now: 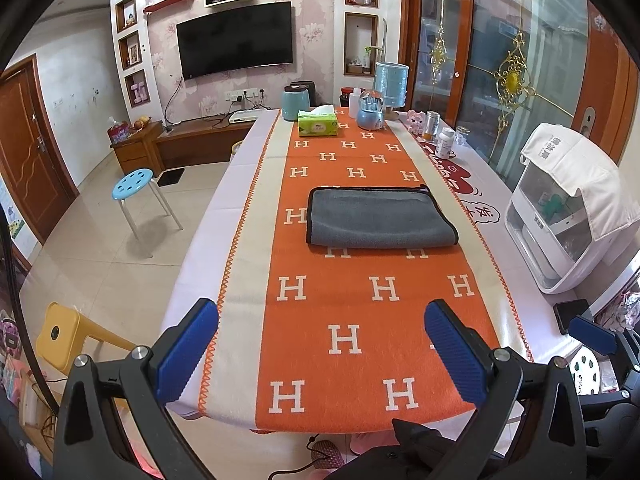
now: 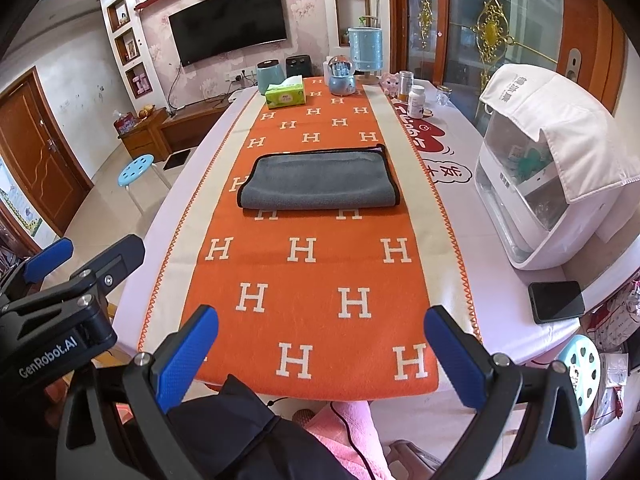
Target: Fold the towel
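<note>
A grey towel with black edging [image 1: 380,216] lies folded flat on the orange H-patterned runner [image 1: 360,300] in the middle of the table; it also shows in the right wrist view [image 2: 320,182]. My left gripper [image 1: 322,344] is open and empty, held back over the table's near edge, well short of the towel. My right gripper [image 2: 322,350] is open and empty, also at the near edge. The left gripper's blue finger [image 2: 48,260] shows at the left of the right wrist view.
A white appliance with a cloth cover [image 2: 536,184] stands at the table's right side, a black phone [image 2: 556,300] in front of it. A green tissue box [image 2: 286,98], jars, bottles and a blue lamp [image 2: 364,50] stand at the far end. Stools stand beside the table.
</note>
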### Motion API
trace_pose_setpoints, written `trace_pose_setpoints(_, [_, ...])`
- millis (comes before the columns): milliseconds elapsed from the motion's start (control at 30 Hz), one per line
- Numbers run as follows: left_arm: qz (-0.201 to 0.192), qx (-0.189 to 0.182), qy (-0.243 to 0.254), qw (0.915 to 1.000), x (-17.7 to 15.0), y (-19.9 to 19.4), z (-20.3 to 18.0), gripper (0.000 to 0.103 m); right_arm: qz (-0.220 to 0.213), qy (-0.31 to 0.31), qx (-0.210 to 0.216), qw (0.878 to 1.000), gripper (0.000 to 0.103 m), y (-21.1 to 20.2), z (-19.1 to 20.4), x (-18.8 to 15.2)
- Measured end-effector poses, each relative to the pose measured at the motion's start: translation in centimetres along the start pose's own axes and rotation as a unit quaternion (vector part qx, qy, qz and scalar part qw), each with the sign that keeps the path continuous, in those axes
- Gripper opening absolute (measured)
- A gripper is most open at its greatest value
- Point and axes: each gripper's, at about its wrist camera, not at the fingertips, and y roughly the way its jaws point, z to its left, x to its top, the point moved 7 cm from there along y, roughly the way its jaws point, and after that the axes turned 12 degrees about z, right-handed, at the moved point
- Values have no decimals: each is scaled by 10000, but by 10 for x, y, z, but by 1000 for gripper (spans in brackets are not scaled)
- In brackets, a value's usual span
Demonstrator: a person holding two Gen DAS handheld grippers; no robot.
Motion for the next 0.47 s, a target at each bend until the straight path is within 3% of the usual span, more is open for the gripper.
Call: trace_pose_setpoints(467, [2,5,4,10000,0,1,0,102,53,-12,9,10000,103,6,-5,0])
